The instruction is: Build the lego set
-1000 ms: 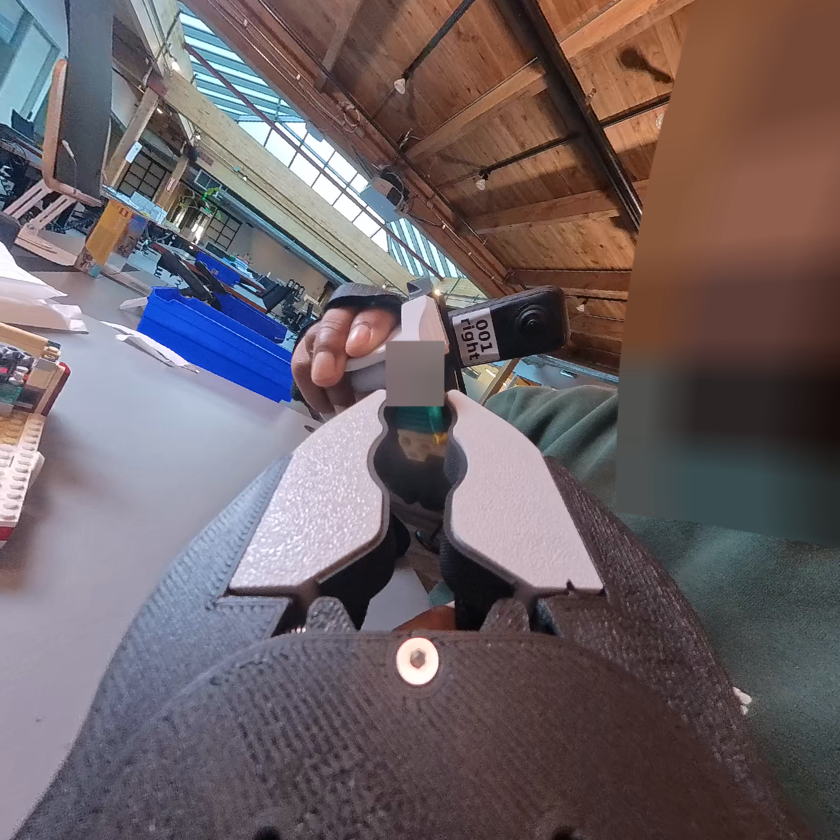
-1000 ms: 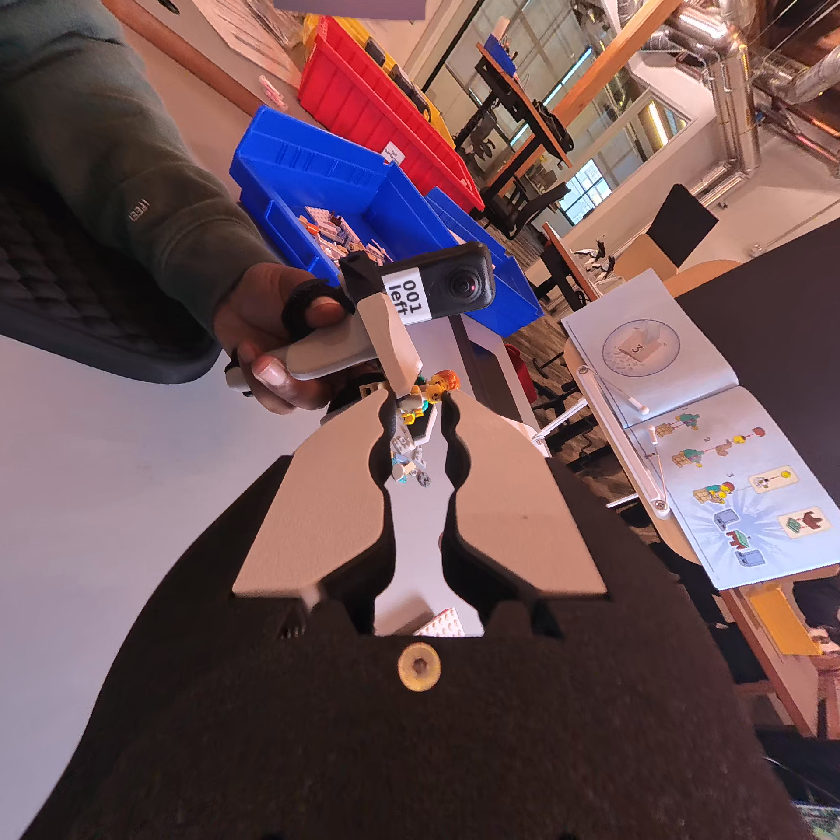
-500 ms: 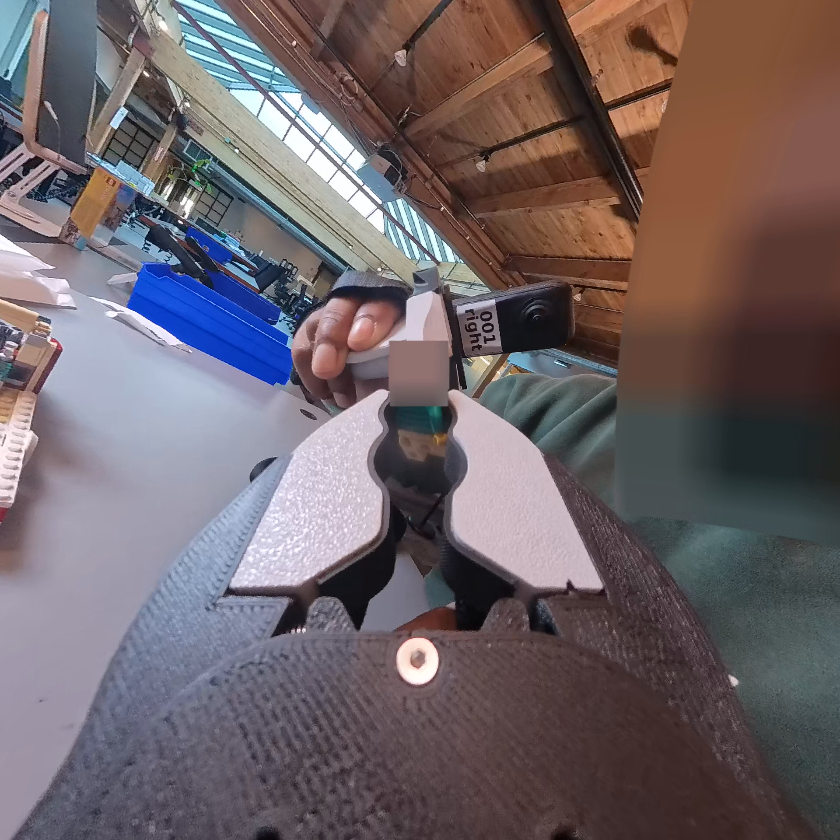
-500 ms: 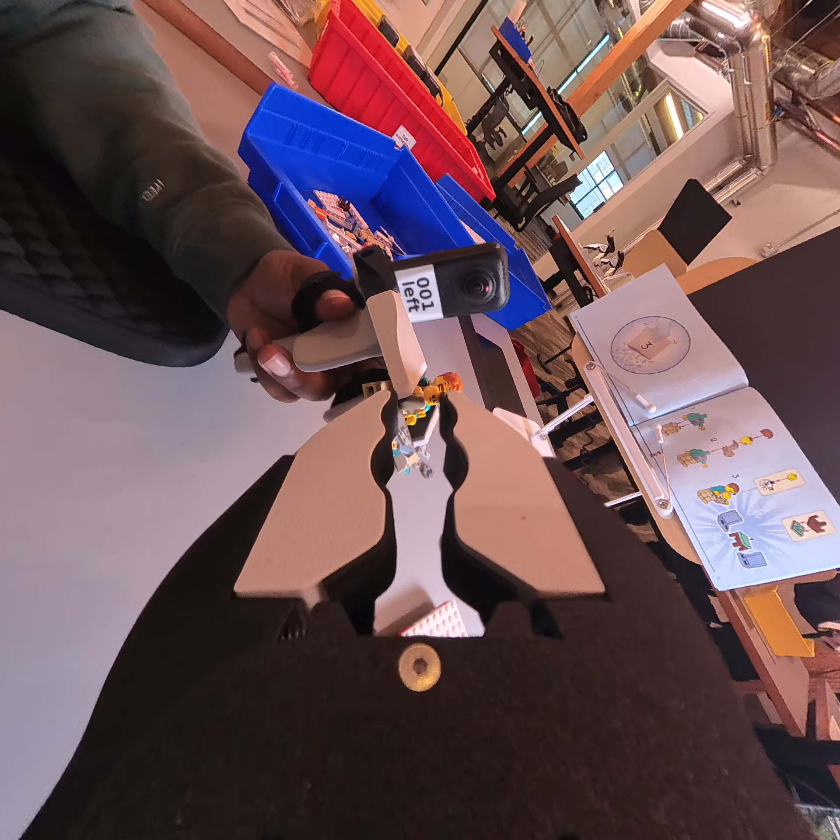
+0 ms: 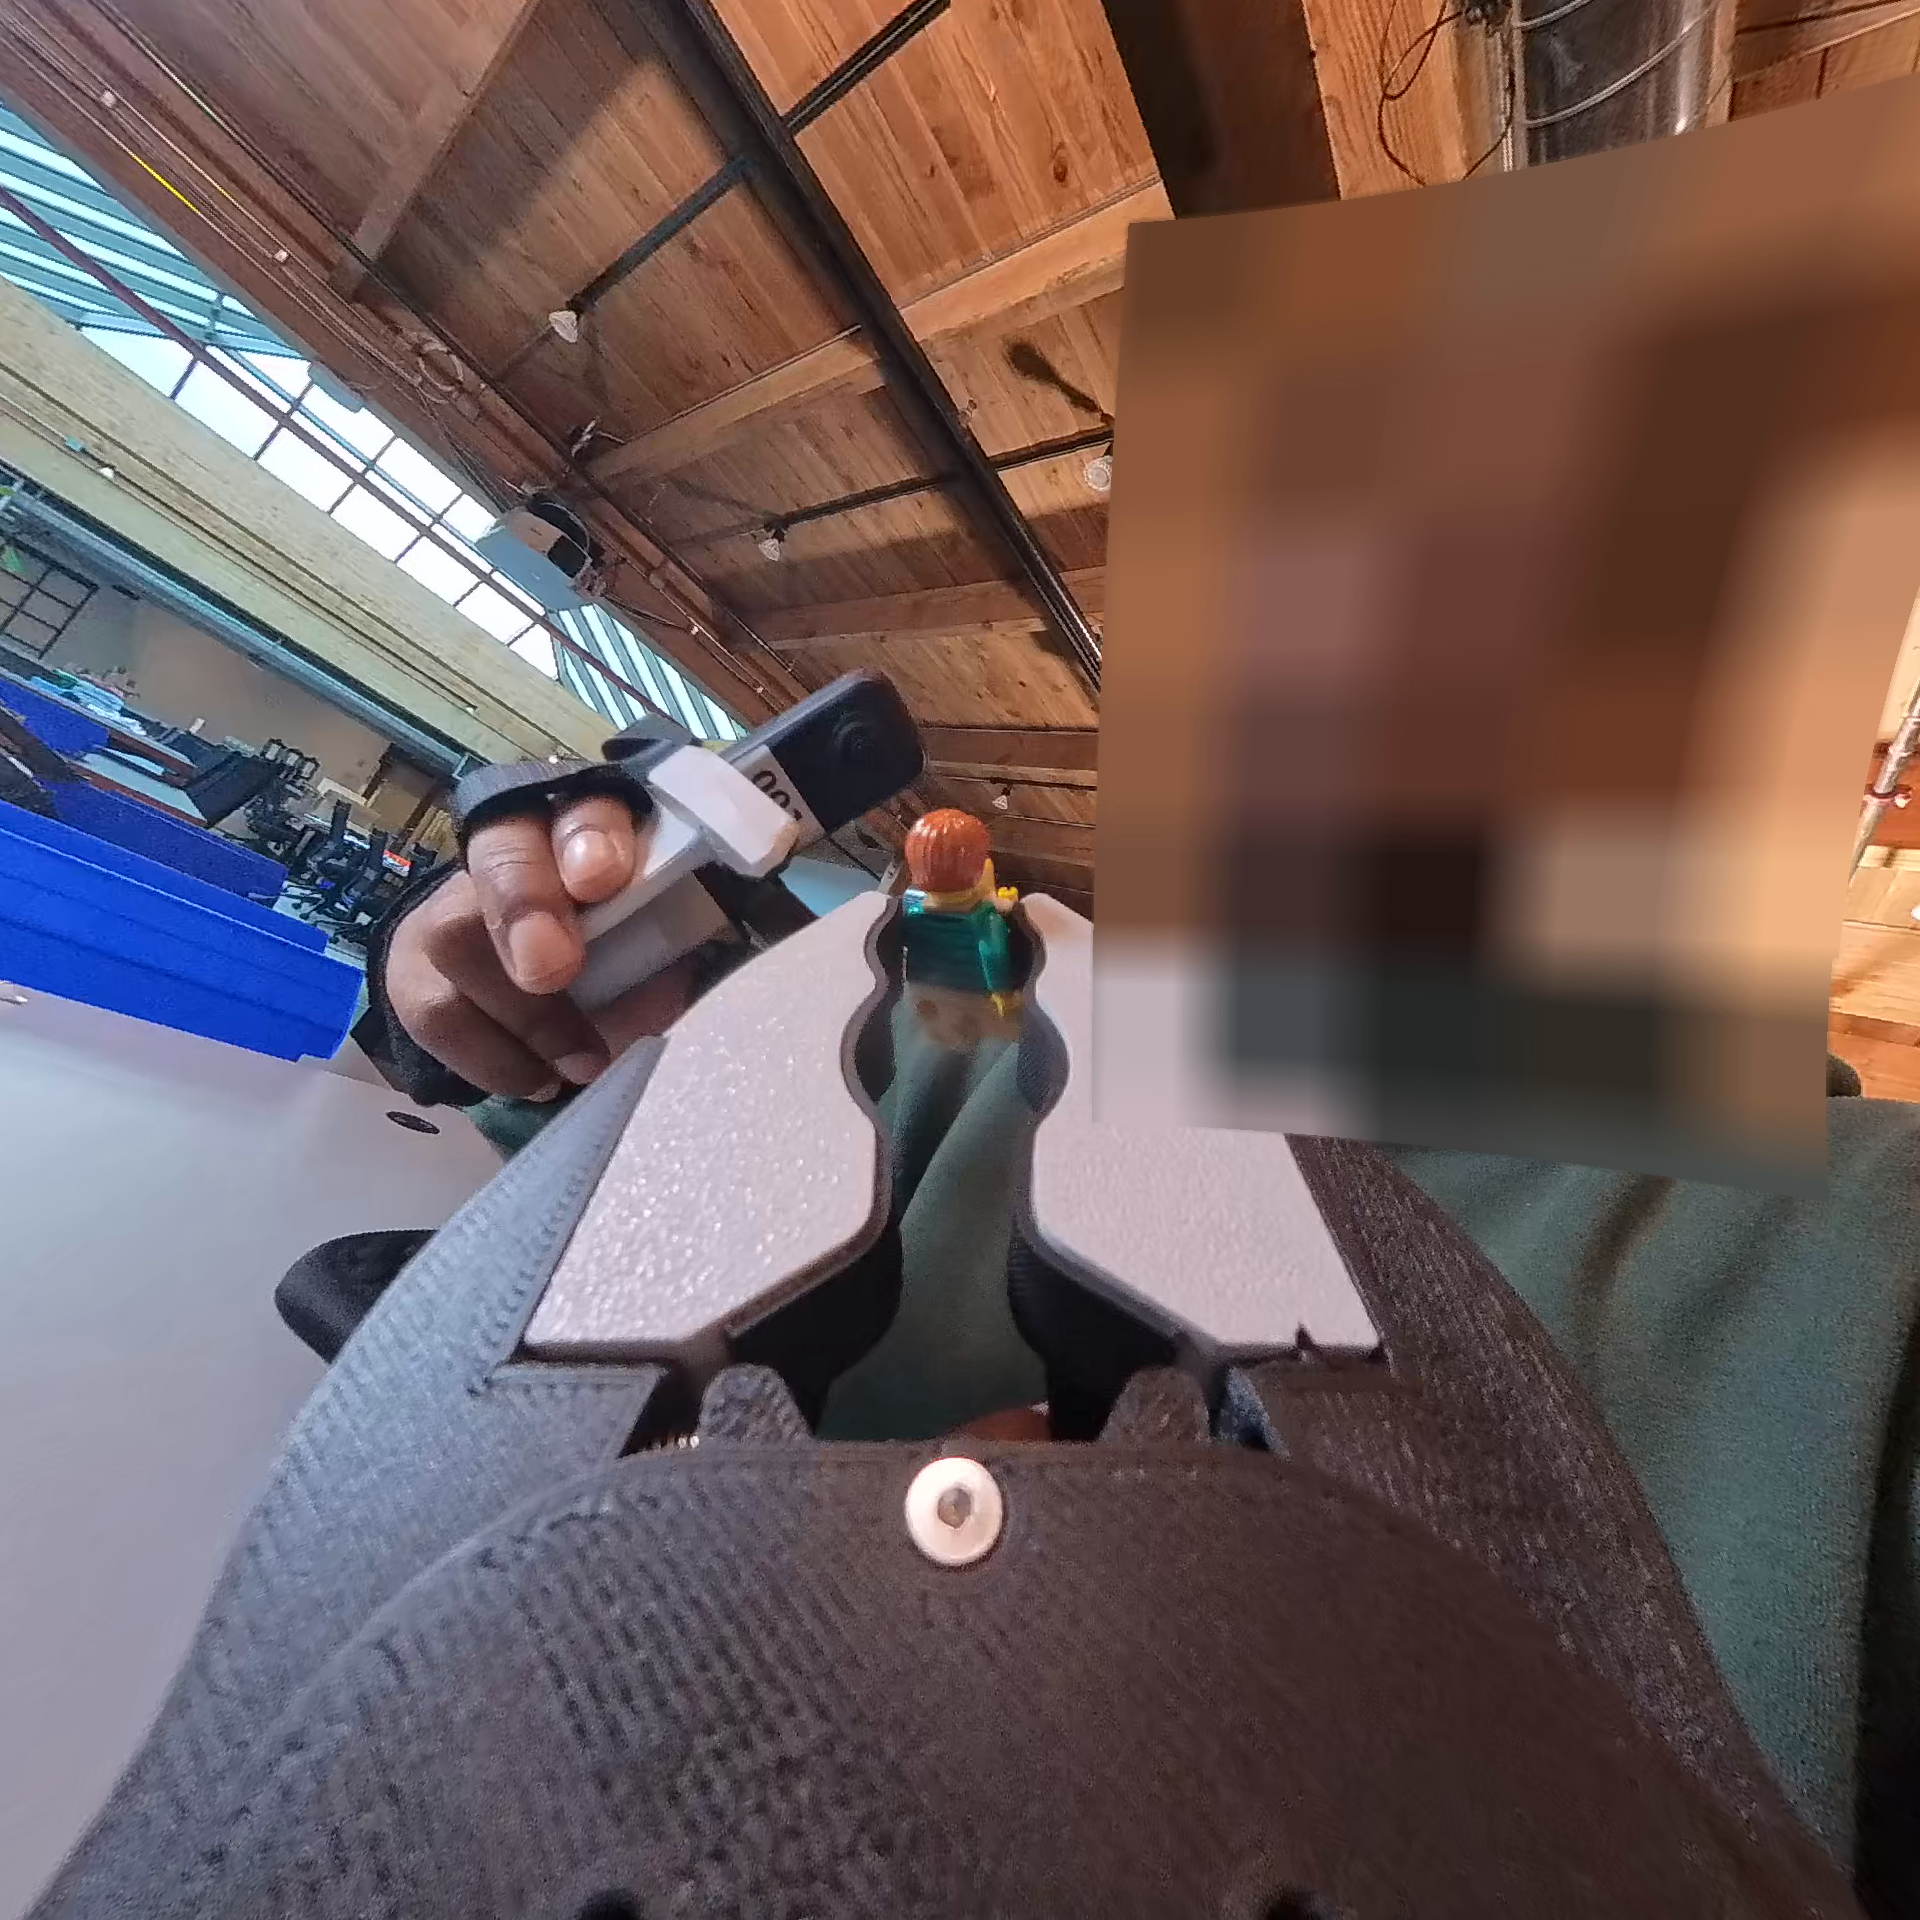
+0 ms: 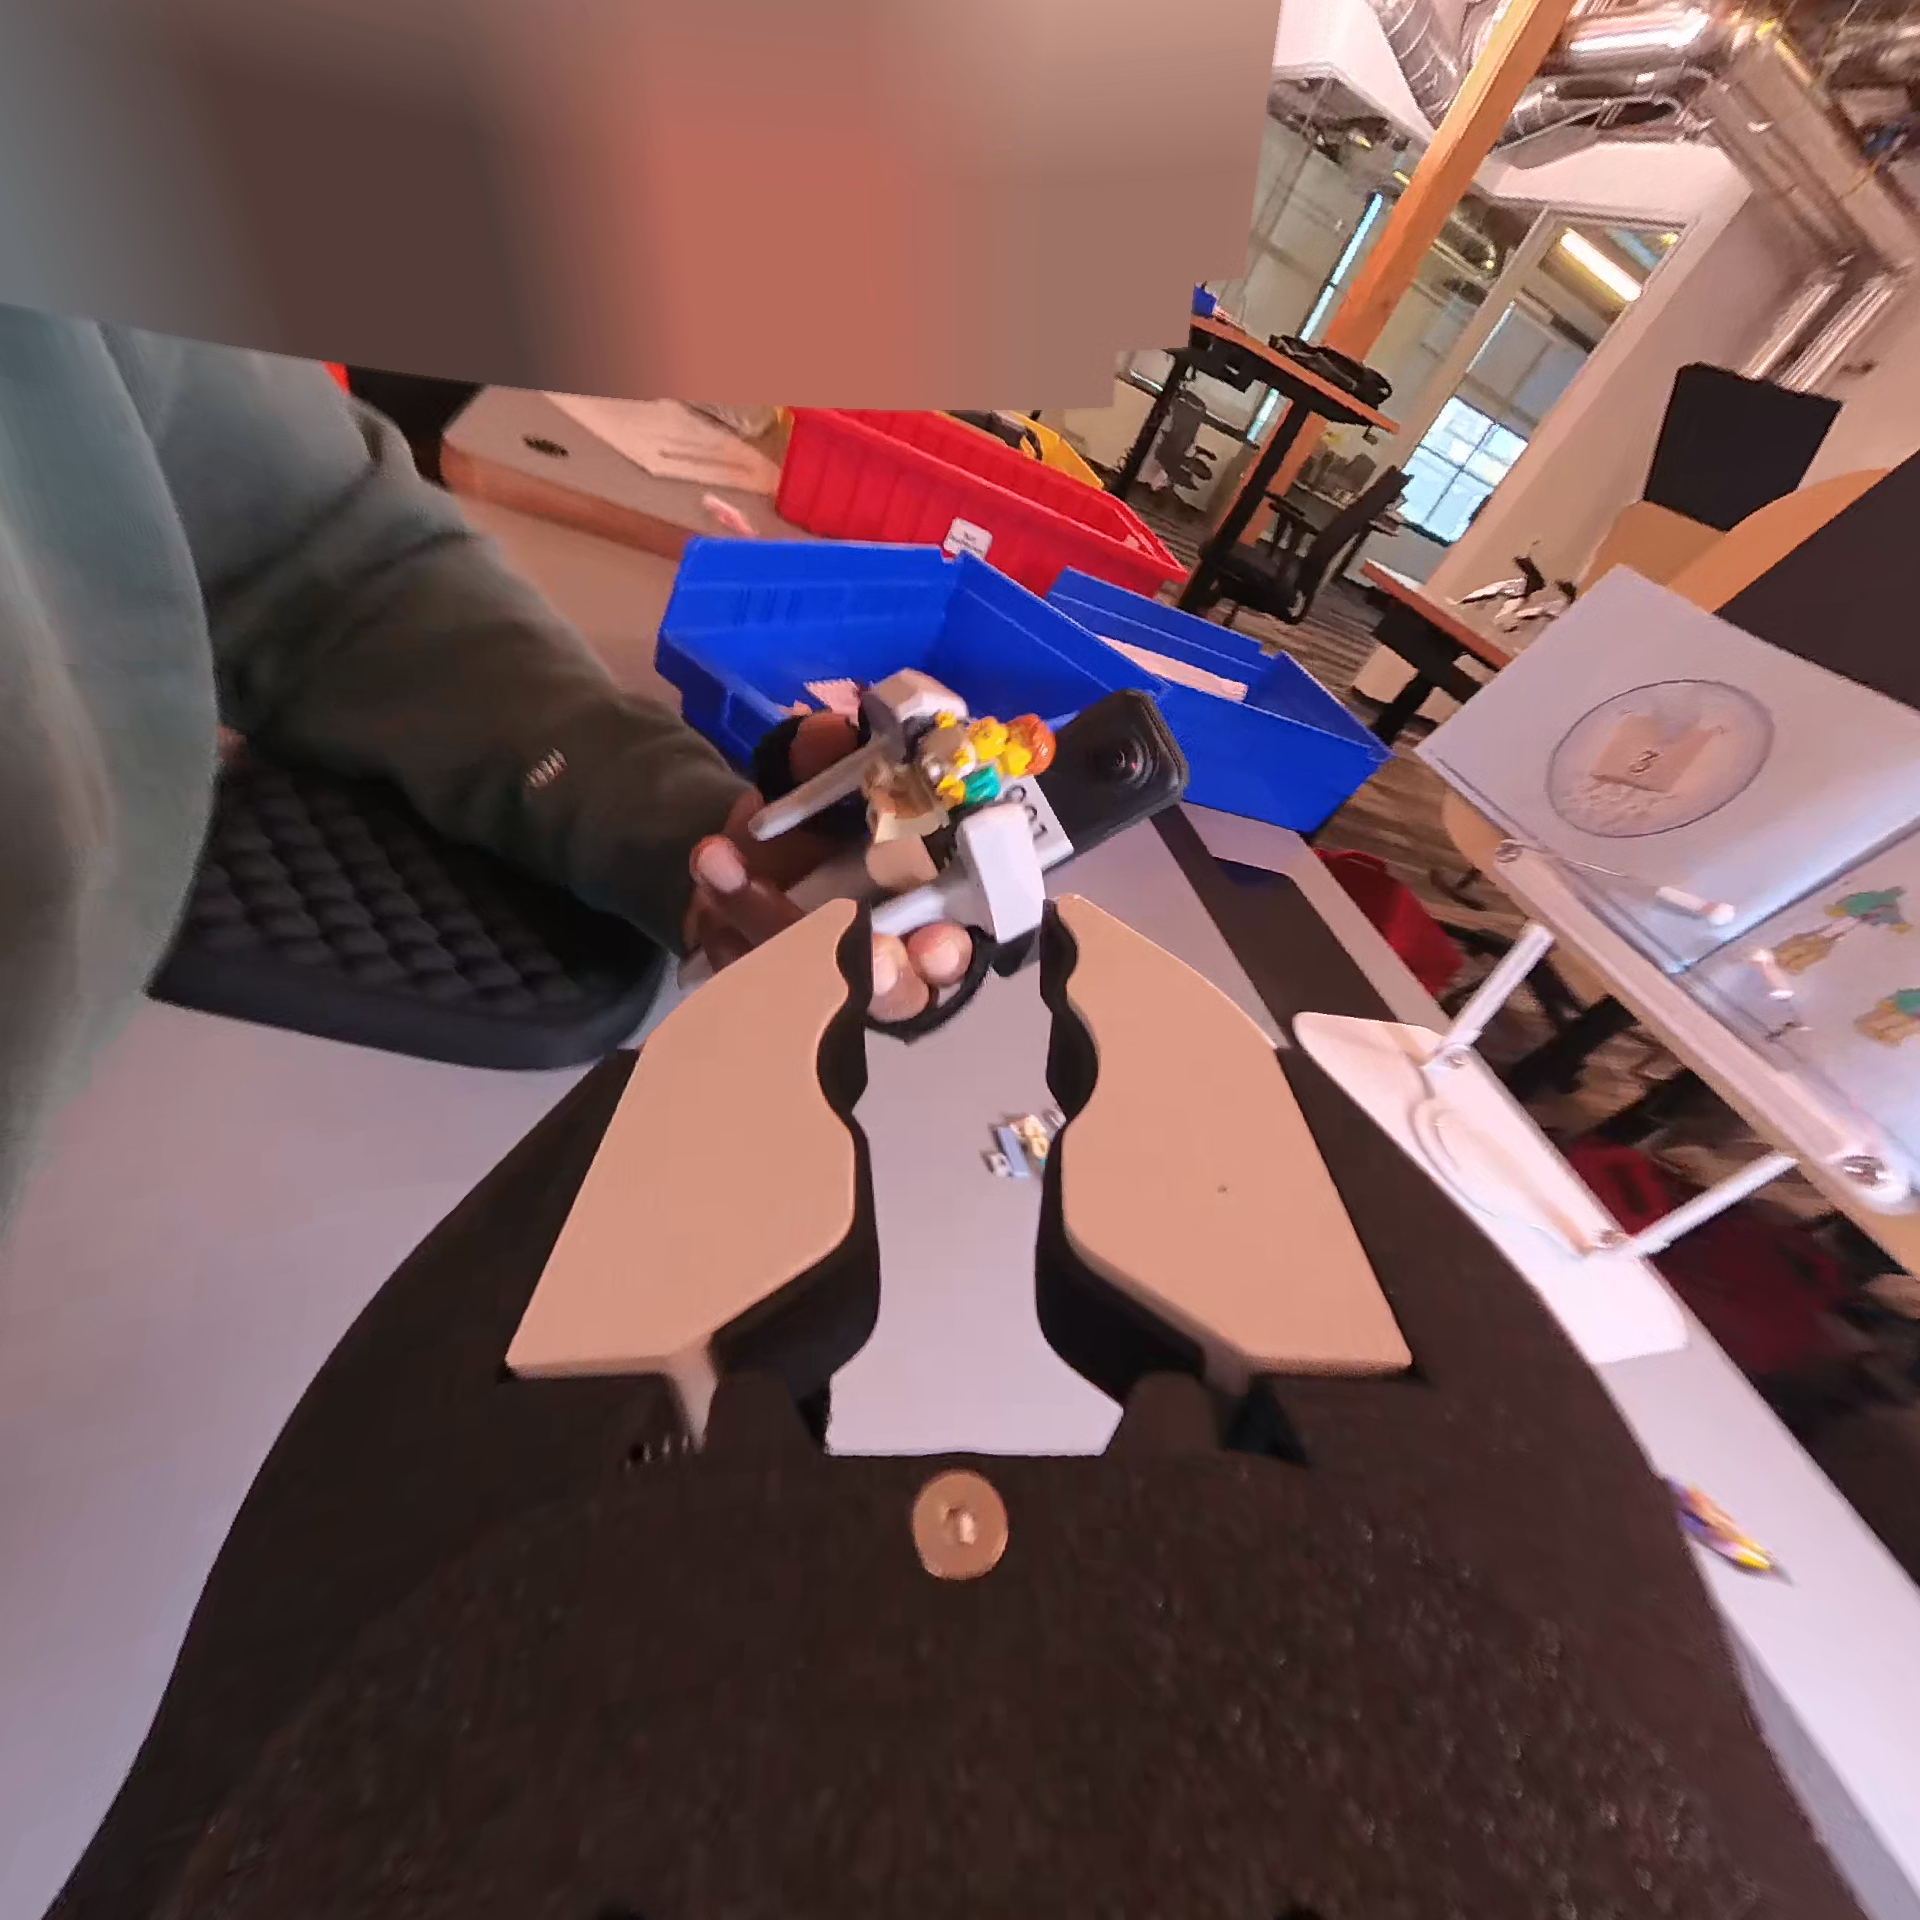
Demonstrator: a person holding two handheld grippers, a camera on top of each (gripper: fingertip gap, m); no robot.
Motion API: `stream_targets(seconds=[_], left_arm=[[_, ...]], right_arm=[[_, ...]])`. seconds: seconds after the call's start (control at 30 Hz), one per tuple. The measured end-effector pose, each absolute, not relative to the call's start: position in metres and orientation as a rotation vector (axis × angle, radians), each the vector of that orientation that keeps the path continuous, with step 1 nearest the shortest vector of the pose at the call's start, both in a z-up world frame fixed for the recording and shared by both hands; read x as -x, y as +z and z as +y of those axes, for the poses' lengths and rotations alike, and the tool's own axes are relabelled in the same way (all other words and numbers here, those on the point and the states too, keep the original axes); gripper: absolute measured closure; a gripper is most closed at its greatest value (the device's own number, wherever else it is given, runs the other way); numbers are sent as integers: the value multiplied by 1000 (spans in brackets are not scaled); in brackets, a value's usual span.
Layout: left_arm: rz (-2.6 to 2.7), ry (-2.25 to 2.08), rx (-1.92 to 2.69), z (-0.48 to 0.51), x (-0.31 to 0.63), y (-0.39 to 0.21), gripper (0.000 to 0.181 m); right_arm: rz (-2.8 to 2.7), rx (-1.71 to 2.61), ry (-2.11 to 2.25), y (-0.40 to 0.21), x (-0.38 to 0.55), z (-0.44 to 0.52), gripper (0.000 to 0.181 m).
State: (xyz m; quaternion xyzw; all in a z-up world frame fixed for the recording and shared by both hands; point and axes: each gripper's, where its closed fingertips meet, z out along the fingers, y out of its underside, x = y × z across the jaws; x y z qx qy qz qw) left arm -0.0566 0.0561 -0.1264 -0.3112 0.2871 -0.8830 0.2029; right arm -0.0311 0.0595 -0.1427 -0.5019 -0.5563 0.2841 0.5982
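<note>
While the left hand-held gripper (image 5: 956, 940) pinches an orange-haired, teal-torsoed minifigure (image 5: 948, 909), the right hand-held gripper (image 6: 951, 920) gapes empty.

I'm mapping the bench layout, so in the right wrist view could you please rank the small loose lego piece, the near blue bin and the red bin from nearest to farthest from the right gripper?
From the right gripper:
1. Small loose lego piece, on the table beside its right finger.
2. Blue bin, ahead, past the other gripper.
3. Red bin, behind the blue one.
</note>
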Motion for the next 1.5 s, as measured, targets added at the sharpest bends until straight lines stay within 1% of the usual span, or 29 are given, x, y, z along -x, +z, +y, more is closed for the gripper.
stream_targets(seconds=[0.03,0.17,0.3,0.4,0.5,0.63,0.67,0.7,0.77,0.83,1.03,1.07,1.1,1.13,1.27,1.4,1.5], left_arm=[[807,-2468,864,55,56,-126,162],[844,-2488,858,49,55,-128,162],[927,-2519,854,39,54,-132,161],[962,-2524,860,35,52,-135,162],[989,-2517,880,33,50,-139,162],[975,-2490,916,36,47,-141,161],[961,-2473,939,39,46,-143,160],[950,-2441,974,44,45,-145,157],[937,-2354,1043,52,43,-149,152],[940,-2249,1134,60,40,-156,159],[962,-2018,1282,74,31,-173,160],[972,-1971,1306,76,29,-176,160],[1004,-1930,1318,75,28,-180,164],[1023,-1883,1331,75,27,-183,164],[1048,-1831,1376,73,23,-191,165],[1069,-1838,1467,74,18,-203,165],[1167,-1760,1589,69,11,-223,165]], right_arm=[[-1286,1167,686,-141,33,59,151],[-1326,1180,818,-137,44,55,150],[-1434,1243,1032,-140,54,51,144],[-1530,1289,1092,-150,61,48,140],[-1511,1278,1150,-149,66,48,149],[-1499,1304,1169,-151,65,50,150],[-1485,1318,1163,-151,63,53,150],[-1469,1327,1158,-151,61,55,157],[-1427,1368,1119,-151,56,64,157],[-1410,1410,1049,-155,50,72,157],[-1332,1534,994,-171,43,88,158],[-1297,1565,1015,-172,41,91,161],[-1251,1598,1049,-173,40,94,165],[-1211,1632,1094,-175,38,97,165],[-1138,1690,1296,-183,37,95,153],[-1102,1685,1421,-176,32,97,152],[-1146,1784,1448,-184,32,101,152]])
